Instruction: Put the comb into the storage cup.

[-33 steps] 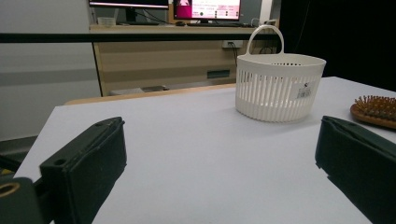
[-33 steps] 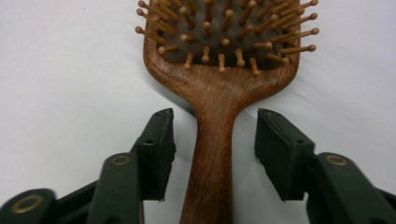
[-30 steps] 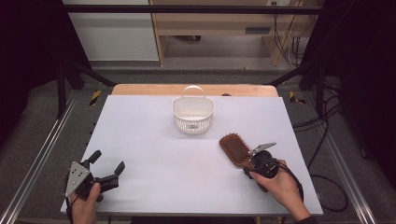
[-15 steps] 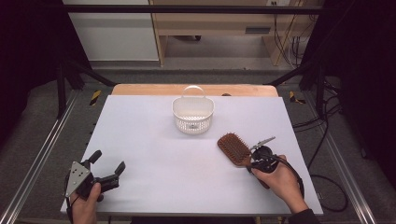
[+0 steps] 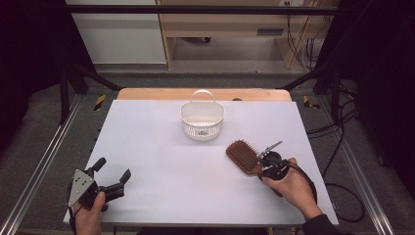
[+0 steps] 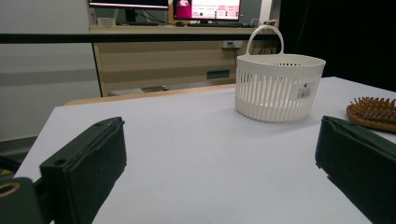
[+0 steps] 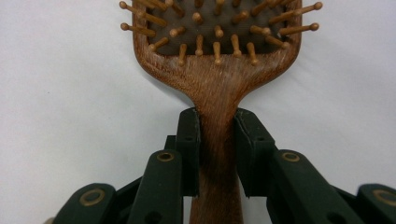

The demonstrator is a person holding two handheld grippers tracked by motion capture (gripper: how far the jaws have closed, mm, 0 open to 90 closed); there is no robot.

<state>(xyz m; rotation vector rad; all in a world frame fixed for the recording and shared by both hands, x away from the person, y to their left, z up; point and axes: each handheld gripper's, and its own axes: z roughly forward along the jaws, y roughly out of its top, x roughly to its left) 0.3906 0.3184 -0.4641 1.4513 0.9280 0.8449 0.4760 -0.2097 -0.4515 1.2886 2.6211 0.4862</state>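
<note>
Hairbrush (image 5: 243,155) lies bristles up on the white table (image 5: 161,147), right of centre and in front of the white basket (image 5: 202,120), apart from it. The right gripper (image 7: 217,140) has just been closing, and its black jaws now pinch the wooden handle just below the head, one pad on each side. The left gripper (image 5: 110,178) hangs at the near left corner, jaws spread with nothing between them, looking across toward the basket. The step in hand seems to be the grasp itself, with the brush not yet clearly off the table. Next would likely be a lift and a carry toward the basket; the long head hangs beyond the grip, so the handle may pivot.
</note>
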